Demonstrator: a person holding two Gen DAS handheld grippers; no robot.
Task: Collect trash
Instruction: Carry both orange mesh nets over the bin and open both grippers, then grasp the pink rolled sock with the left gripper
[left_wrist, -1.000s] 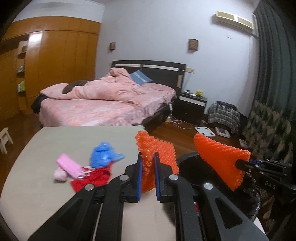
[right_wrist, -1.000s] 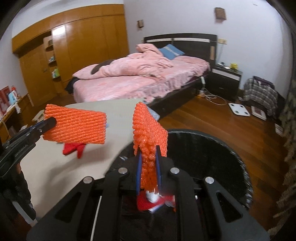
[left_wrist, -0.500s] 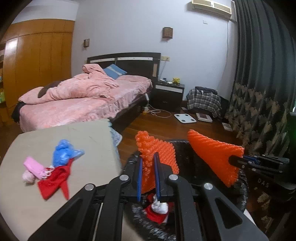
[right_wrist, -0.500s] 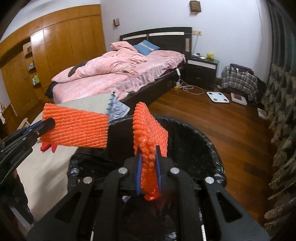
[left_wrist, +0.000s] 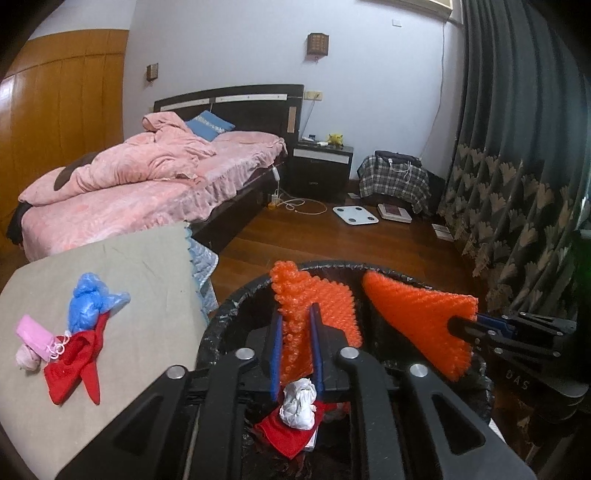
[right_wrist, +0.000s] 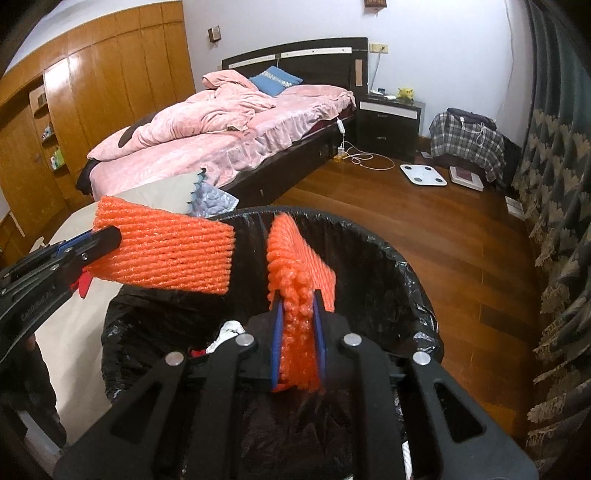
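My left gripper (left_wrist: 295, 317) hangs over the black-lined trash bin (left_wrist: 229, 306). Its jaws are opening, and an orange foam net (left_wrist: 317, 299) still fills the gap and touches both pads. My right gripper (right_wrist: 298, 306) is over the same bin (right_wrist: 369, 236); its jaws are opening too, with a second orange foam net (right_wrist: 299, 266) still wedged between the pads. Each view shows the other gripper holding its net out sideways: the right gripper (left_wrist: 458, 325) and the left gripper (right_wrist: 107, 236). Crumpled white paper (left_wrist: 299, 402) and a red scrap (left_wrist: 284, 432) lie in the bin.
On the grey table (left_wrist: 129, 258) left of the bin lie a blue plastic bag (left_wrist: 88, 302), a pink item (left_wrist: 33, 332) and a red piece (left_wrist: 70, 365). A pink bed (left_wrist: 147, 192) stands behind, a dark curtain (left_wrist: 517, 221) to the right, and wood floor (right_wrist: 443, 229) between them.
Both grippers moved from beside the table to over the bin and sank toward it. Both pairs of jaws have parted a little, with the orange nets still between them.
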